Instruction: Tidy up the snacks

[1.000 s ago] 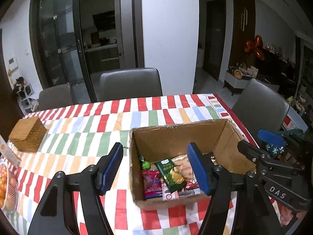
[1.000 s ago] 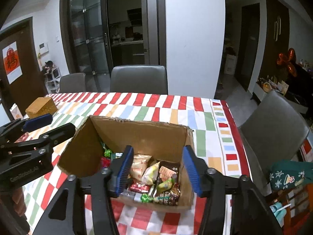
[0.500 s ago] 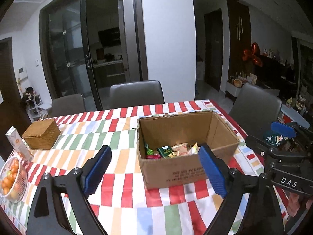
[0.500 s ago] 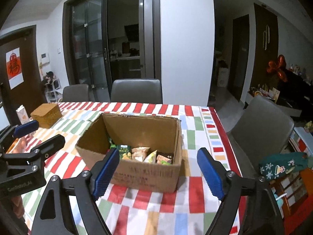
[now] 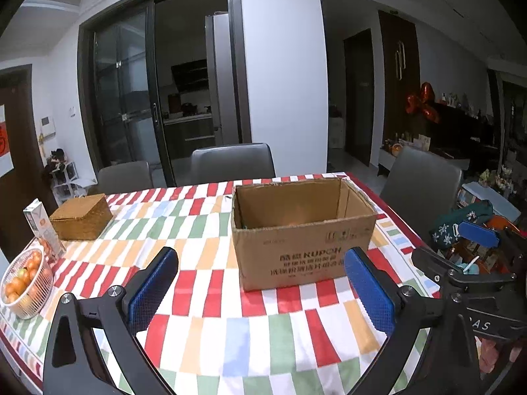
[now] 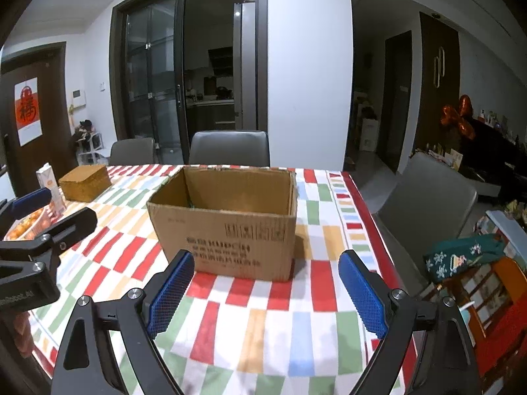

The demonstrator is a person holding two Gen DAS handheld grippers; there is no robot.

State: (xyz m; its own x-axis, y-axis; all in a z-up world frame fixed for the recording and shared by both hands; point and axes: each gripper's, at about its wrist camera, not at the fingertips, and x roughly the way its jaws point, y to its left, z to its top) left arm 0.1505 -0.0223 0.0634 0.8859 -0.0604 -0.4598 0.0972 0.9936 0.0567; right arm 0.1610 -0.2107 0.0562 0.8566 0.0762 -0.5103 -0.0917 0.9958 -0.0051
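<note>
An open brown cardboard box (image 5: 303,247) stands on the striped tablecloth (image 5: 210,329); from this low angle its snacks are hidden behind the front wall. My left gripper (image 5: 260,273) hovers in front of the box, its blue pads (image 5: 154,283) wide apart and still opening, with nothing between them. In the right wrist view the same box (image 6: 230,240) sits ahead of my right gripper (image 6: 266,266), whose jaws are also opening and hold nothing. Each gripper shows at the edge of the other's view.
A wicker box (image 5: 82,215), a drink carton (image 5: 41,227) and a wire basket of oranges (image 5: 24,283) stand at the table's left. Grey chairs (image 5: 232,163) line the far side and the right side (image 5: 421,177). The table's red-bordered right edge (image 6: 372,217) is close.
Both grippers drew back from above the box toward the near side of the table, and their jaws spread wider. The snacks seen inside the box earlier are now hidden by its front wall.
</note>
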